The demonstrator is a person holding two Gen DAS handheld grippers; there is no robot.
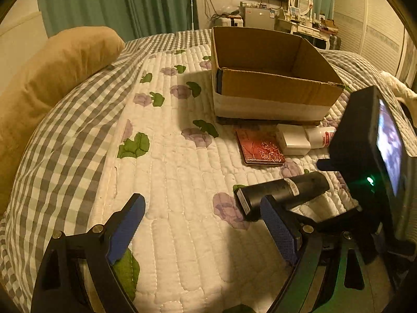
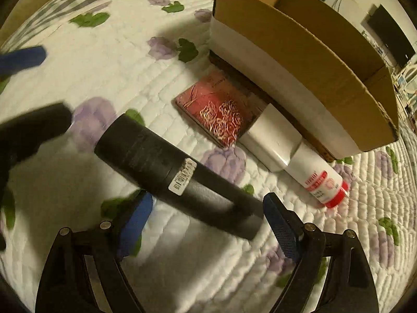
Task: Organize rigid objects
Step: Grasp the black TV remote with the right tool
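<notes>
A black cylinder (image 2: 177, 177) with a barcode sticker lies on the quilted bed; it also shows in the left wrist view (image 1: 284, 191). My right gripper (image 2: 208, 216) is open, its near end between the blue pads, not clamped. A red rose-patterned booklet (image 2: 216, 114), a white block (image 2: 273, 140) and a white bottle with red cap (image 2: 318, 180) lie beside an open cardboard box (image 2: 299, 52). My left gripper (image 1: 200, 221) is open and empty over the quilt, left of the cylinder. The box (image 1: 273, 78) looks empty.
A tan pillow (image 1: 52, 78) lies at the left on a checked sheet (image 1: 65, 135). The right gripper's body with its lit screen (image 1: 385, 151) stands at the right of the left wrist view. Furniture and a TV are far behind the bed.
</notes>
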